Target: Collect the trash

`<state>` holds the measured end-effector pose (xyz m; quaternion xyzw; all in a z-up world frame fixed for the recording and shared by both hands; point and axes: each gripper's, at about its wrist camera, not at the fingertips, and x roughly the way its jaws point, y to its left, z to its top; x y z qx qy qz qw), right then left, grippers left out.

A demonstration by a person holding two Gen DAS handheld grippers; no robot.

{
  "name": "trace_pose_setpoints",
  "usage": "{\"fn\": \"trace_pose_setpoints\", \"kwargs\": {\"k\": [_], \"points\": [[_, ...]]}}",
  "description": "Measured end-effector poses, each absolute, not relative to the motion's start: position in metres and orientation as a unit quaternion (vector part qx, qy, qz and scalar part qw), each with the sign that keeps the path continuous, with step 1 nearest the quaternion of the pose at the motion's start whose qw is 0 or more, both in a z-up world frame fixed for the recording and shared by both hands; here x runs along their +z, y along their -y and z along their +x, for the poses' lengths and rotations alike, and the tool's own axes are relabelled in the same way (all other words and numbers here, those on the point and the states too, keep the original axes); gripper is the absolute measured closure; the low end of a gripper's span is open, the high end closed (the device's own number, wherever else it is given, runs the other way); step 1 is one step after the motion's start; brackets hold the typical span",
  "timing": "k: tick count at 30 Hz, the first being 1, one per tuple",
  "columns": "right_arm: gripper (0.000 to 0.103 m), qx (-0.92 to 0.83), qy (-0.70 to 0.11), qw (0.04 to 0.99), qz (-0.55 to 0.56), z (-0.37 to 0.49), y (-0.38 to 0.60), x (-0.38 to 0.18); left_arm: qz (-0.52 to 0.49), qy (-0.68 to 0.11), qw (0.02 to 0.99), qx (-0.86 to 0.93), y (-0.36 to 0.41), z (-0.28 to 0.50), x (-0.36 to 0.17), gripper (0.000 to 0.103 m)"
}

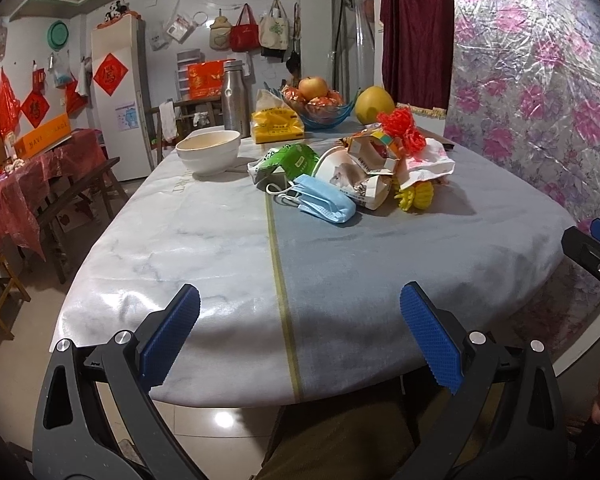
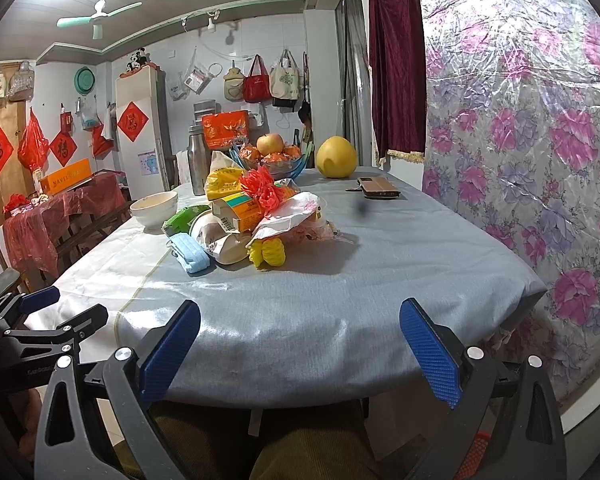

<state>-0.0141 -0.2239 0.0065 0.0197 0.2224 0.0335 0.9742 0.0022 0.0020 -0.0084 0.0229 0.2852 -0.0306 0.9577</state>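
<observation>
A heap of trash lies mid-table: a blue face mask [image 1: 326, 200] [image 2: 190, 256], a green wrapper [image 1: 296, 158] [image 2: 186, 216], a crushed paper cup [image 1: 356, 178] [image 2: 224, 244], a torn orange carton [image 1: 376, 150] [image 2: 240, 208], red foam netting [image 1: 402, 128] [image 2: 262, 188], yellow foam netting [image 1: 416, 196] [image 2: 266, 254] and a white plastic bag [image 1: 430, 162] [image 2: 290, 216]. My left gripper [image 1: 300, 334] hangs open at the table's near edge, well short of the heap. My right gripper [image 2: 300, 338] is open too, beside it to the right, with nothing between its fingers.
On the table [image 1: 204, 240] stand a white bowl [image 1: 208, 152] [image 2: 154, 208], a steel flask [image 1: 236, 98], a yellow tissue pack [image 1: 278, 122], a blue fruit bowl [image 1: 324, 110] [image 2: 274, 160], a pomelo [image 2: 336, 158] and a phone [image 2: 380, 190]. A floral sheet [image 2: 520, 160] bounds the right side.
</observation>
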Motion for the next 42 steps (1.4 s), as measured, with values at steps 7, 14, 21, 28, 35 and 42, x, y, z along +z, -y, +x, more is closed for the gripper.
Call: {"fn": "trace_pose_setpoints", "kwargs": {"k": [7, 14, 21, 28, 35, 42], "points": [[0.006, 0.035, -0.226, 0.973, 0.021, -0.015, 0.224, 0.004, 0.020, -0.290, 0.956, -0.024, -0.007, 0.008, -0.011, 0.007], [0.006, 0.035, -0.233, 0.972, 0.023, -0.011, 0.225, 0.003, -0.007, -0.301, 0.953, -0.038, -0.014, 0.017, -0.009, 0.007], [0.006, 0.032, -0.239, 0.970, 0.025, -0.005, 0.227, 0.000, -0.007, -0.287, 0.958, -0.022, -0.018, 0.024, -0.005, 0.007], [0.006, 0.037, -0.254, 0.966, 0.024, 0.016, 0.229, -0.007, -0.027, -0.292, 0.956, -0.004, -0.029, 0.042, -0.004, 0.007], [0.006, 0.049, -0.259, 0.964, 0.020, 0.047, 0.225, -0.008, -0.051, -0.316, 0.947, -0.007, -0.043, 0.075, -0.010, 0.007], [0.006, 0.051, -0.259, 0.964, 0.023, 0.075, 0.226, -0.008, -0.018, -0.338, 0.940, -0.033, -0.017, 0.117, -0.013, 0.007]]}}
